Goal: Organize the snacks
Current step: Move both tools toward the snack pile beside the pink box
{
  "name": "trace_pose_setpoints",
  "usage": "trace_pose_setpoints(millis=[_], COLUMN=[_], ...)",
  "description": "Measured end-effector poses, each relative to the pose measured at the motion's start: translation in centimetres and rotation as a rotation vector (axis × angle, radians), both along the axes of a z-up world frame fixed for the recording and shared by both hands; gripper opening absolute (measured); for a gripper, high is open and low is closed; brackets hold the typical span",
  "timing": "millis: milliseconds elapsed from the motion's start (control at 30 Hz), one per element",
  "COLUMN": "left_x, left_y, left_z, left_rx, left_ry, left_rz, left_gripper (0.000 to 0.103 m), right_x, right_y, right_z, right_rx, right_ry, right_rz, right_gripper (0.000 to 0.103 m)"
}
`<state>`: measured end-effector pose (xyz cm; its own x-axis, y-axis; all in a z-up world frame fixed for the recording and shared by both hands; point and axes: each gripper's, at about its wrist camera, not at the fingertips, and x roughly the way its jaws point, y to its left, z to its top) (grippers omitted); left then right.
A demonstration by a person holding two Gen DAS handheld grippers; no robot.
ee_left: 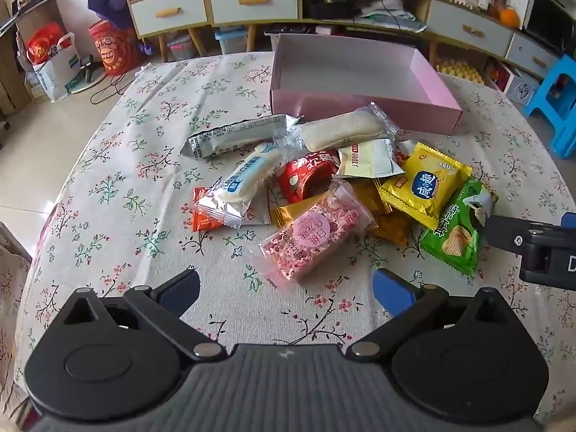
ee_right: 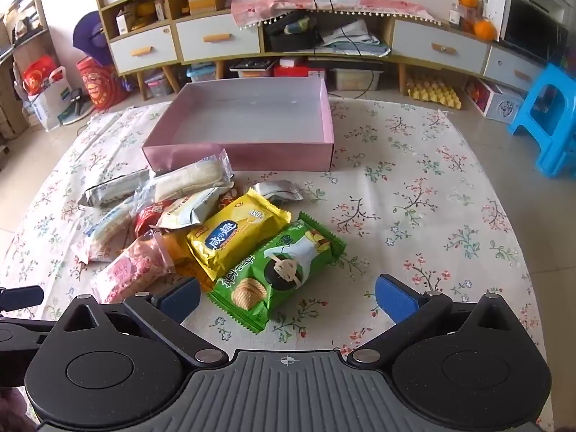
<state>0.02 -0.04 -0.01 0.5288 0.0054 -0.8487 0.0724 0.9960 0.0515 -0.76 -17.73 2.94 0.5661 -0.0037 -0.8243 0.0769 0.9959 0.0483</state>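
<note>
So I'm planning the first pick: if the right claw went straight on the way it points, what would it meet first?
Most likely the green chip packet, which lies just ahead of the open right claw, toward its left finger. Depth is hard to judge, so it could meet the floral tablecloth first.

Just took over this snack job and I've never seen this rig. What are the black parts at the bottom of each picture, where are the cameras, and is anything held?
Each picture comes from a camera on a hand-held two-finger gripper, looking along its fingers. The left gripper and right gripper both stand open and hold nothing. On the floral tablecloth lies a pile of wrapped snacks: a green crisp packet, a yellow biscuit packet, a pink nougat bar and others. Behind them sits an empty pink cardboard box.
</note>
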Motion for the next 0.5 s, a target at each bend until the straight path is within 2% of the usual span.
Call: trace_pose_setpoints(millis=[500], left_x=[-0.13], left_y=[0.31], left_z=[0.04], left_rx=[-0.020], left_ry=[-0.001], left_rz=[0.006], left_gripper=[0.103], right_x=[0.13], right_y=[0.59], right_z=[-0.60], right_rx=[0.017], right_ry=[0.035], right_rz=[0.011], right_gripper=[0.103])
